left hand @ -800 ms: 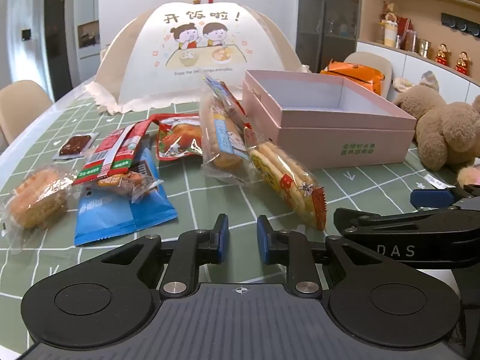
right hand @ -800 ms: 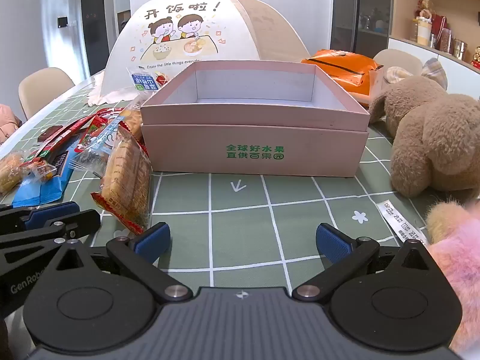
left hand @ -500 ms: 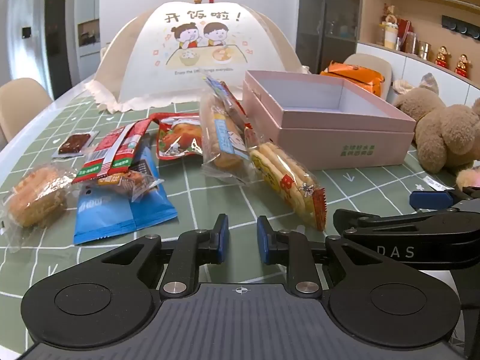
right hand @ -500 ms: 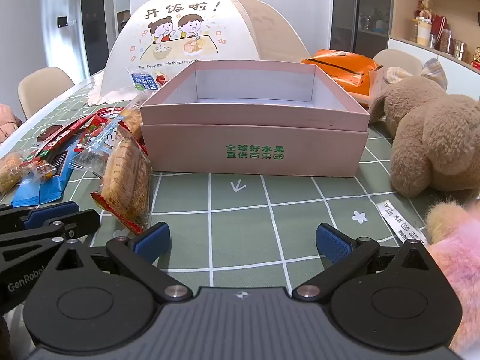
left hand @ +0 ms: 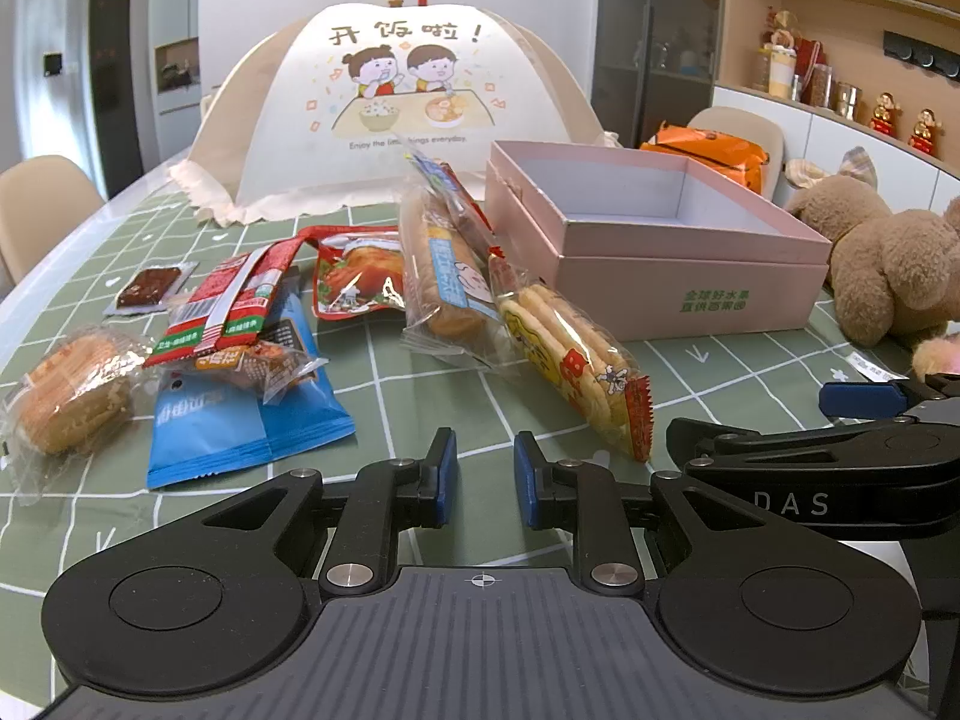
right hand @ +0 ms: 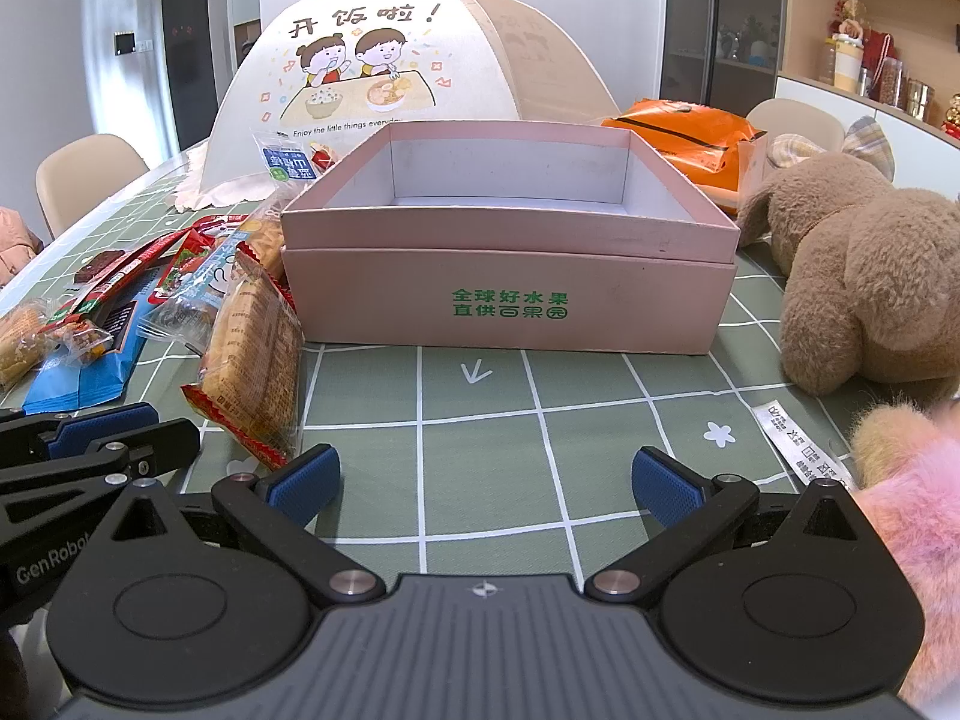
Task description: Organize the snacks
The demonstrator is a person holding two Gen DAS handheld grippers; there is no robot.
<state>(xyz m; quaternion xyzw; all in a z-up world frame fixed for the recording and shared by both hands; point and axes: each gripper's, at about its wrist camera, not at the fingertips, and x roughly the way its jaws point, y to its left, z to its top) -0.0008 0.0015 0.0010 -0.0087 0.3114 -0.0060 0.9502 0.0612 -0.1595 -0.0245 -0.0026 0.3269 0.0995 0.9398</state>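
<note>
Several wrapped snacks lie on the green checked table: a rice cracker pack, a bread pack, a blue packet, a red chicken packet and a round cake. To their right an open pink box stands empty; in the right wrist view it is straight ahead. My left gripper hovers low before the crackers, its jaws a narrow gap apart with nothing between them. My right gripper stands wide open and empty in front of the box.
A domed mesh food cover stands behind the snacks. A brown plush bear and a pink furry toy lie right of the box. An orange bag sits behind it. Beige chairs stand at the table's left edge.
</note>
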